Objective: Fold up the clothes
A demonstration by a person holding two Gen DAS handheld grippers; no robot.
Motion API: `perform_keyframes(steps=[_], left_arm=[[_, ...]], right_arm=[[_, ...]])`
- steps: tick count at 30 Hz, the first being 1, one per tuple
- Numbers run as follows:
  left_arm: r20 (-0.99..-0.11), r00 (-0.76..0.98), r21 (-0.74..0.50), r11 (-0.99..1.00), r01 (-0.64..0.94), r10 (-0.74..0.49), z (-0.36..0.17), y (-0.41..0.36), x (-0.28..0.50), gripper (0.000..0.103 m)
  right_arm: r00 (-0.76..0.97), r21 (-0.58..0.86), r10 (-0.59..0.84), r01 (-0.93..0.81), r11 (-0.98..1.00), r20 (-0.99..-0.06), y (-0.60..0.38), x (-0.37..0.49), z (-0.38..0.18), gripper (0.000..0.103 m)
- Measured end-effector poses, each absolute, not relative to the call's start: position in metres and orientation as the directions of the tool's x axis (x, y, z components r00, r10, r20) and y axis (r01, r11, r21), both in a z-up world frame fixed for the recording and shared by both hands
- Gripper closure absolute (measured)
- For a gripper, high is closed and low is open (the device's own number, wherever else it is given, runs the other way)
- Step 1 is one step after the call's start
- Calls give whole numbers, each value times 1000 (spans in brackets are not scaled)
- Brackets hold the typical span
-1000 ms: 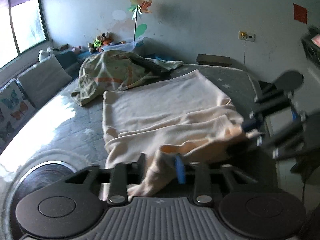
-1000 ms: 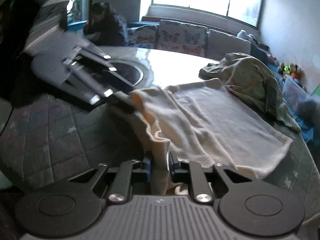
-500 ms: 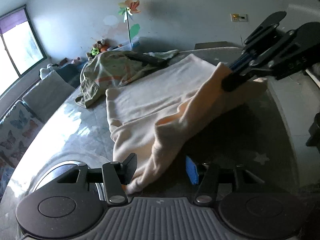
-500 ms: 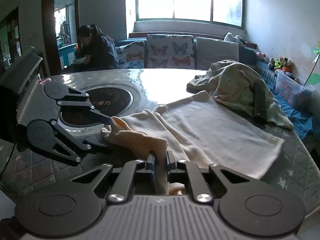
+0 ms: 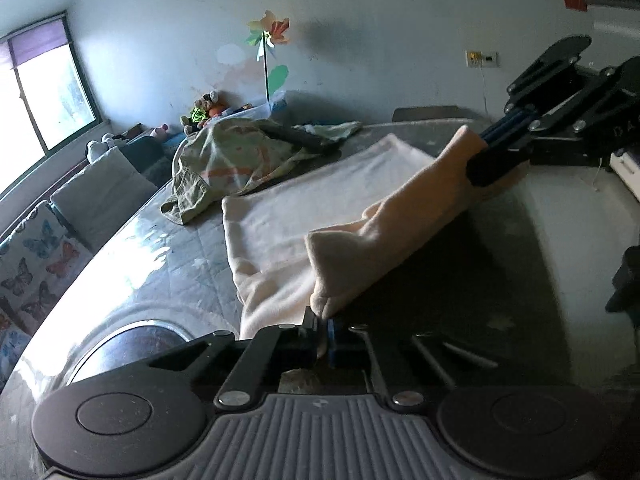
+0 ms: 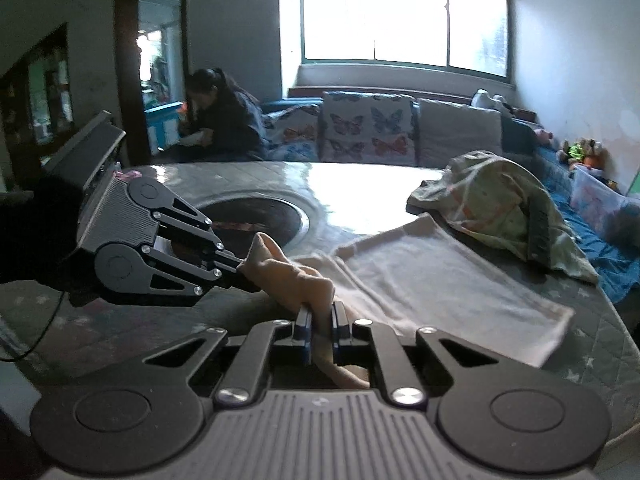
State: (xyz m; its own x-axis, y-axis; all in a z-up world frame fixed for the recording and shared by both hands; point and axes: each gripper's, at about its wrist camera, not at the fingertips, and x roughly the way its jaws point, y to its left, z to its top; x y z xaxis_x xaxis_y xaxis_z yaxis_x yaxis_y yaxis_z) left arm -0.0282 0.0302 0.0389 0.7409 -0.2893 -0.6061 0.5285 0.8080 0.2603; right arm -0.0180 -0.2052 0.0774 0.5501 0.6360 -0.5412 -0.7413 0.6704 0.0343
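A cream garment (image 5: 304,204) lies spread on the quilted round table (image 5: 168,248), its near edge lifted. My left gripper (image 5: 323,334) is shut on one end of that edge. My right gripper (image 6: 320,326) is shut on the other end, and it also shows in the left wrist view (image 5: 486,160) at the upper right. The lifted edge hangs taut between both grippers above the table. In the right wrist view the garment (image 6: 440,284) lies flat to the right, and the left gripper (image 6: 244,270) shows at the left.
A crumpled green garment (image 5: 240,156) lies at the table's far side, also in the right wrist view (image 6: 504,200). A dark round inset (image 6: 256,220) sits in the table. A sofa with butterfly cushions (image 6: 360,128) and a seated person (image 6: 224,116) are behind.
My left gripper was shut, opened half a second ago, and has now shut again on the cream garment's near edge. Both grippers have lifted the edge, pulling it taut.
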Motion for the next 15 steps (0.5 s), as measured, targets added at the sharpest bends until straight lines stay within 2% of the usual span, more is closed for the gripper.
perform_keyframes(steps=[8, 15], left_arm=[[-598, 748, 238, 827, 510, -289, 70, 40, -66, 98], [-575, 771, 259, 832, 490, -275, 78, 20, -20, 98]], right_arm=[[496, 94, 693, -775, 625, -523, -214, -49, 97, 99], [547, 154, 656, -695, 702, -521, -226, -13, 95, 99]])
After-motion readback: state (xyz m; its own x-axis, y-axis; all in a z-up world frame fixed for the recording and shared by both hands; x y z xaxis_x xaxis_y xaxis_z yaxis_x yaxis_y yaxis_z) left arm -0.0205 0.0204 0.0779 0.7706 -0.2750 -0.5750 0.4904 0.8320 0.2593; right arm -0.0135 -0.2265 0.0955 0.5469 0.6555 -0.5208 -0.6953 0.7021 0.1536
